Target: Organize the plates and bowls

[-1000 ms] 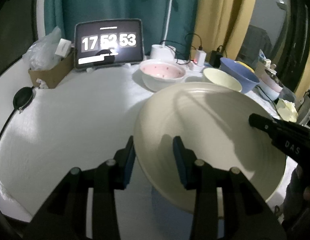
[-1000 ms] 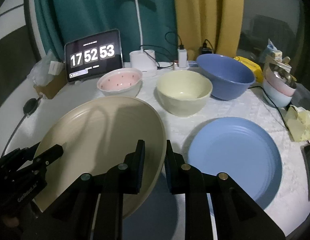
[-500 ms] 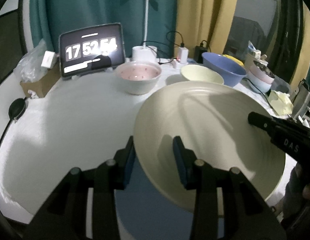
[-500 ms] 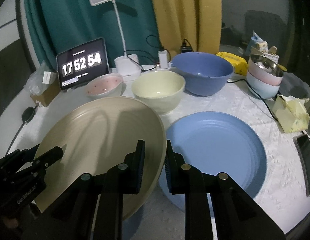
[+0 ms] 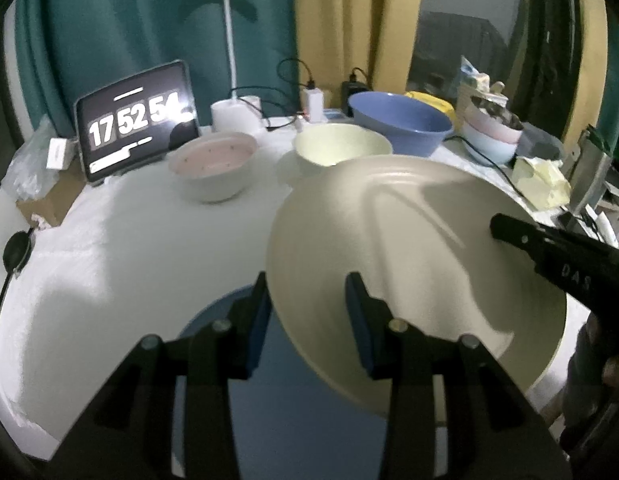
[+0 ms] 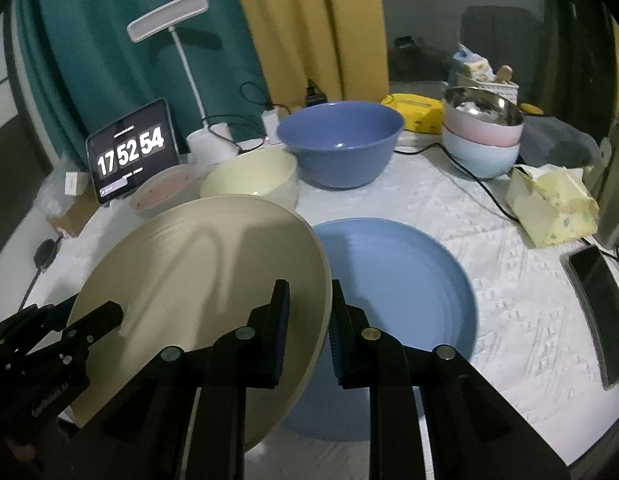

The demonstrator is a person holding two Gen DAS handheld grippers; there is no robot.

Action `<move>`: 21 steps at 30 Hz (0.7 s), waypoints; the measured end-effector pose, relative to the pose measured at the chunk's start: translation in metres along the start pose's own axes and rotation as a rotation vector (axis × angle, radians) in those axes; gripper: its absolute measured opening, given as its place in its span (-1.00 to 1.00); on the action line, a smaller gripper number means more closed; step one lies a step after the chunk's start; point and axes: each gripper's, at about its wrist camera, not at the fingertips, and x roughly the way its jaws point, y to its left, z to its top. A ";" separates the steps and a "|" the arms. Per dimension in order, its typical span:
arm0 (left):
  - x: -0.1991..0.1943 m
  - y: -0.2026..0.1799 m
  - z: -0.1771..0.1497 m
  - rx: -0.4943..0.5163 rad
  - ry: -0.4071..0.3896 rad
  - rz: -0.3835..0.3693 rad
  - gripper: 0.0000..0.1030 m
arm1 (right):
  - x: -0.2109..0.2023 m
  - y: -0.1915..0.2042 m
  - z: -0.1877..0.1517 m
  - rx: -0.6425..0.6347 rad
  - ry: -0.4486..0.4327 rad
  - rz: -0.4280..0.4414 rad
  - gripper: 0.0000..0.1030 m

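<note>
Both grippers hold a large beige plate [image 5: 409,248] in the air by opposite rims. My left gripper [image 5: 307,312] is shut on its left rim. My right gripper [image 6: 307,320] is shut on its right rim; the plate shows there too [image 6: 197,280]. The plate hangs over the left part of a blue plate [image 6: 393,280] lying on the white cloth; a patch of the blue plate shows under the left gripper [image 5: 293,360]. Behind stand a pink speckled bowl [image 5: 211,160], a pale yellow bowl [image 6: 253,178] and a big blue bowl [image 6: 339,140].
At the back stand a tablet clock [image 6: 133,154], a desk lamp [image 6: 213,140] and chargers with cables. At the right are stacked bowls with a steel one on top [image 6: 483,132], a tissue pack [image 6: 549,204] and a phone [image 6: 599,300]. A cardboard box [image 5: 49,196] sits at left.
Both grippers have carried the beige plate to the right, over the blue plate. The blue plate now shows beneath the left gripper. The grips have not changed.
</note>
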 end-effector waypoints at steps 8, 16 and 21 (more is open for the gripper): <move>0.007 -0.029 0.007 0.030 0.010 -0.003 -0.26 | -0.001 -0.029 0.000 0.044 -0.014 -0.006 -0.61; 0.019 -0.054 0.011 0.059 0.031 -0.017 -0.26 | 0.001 -0.056 0.001 0.068 -0.011 -0.021 -0.61; 0.027 -0.068 0.014 0.080 0.042 -0.027 -0.26 | 0.004 -0.071 0.000 0.094 -0.009 -0.032 -0.61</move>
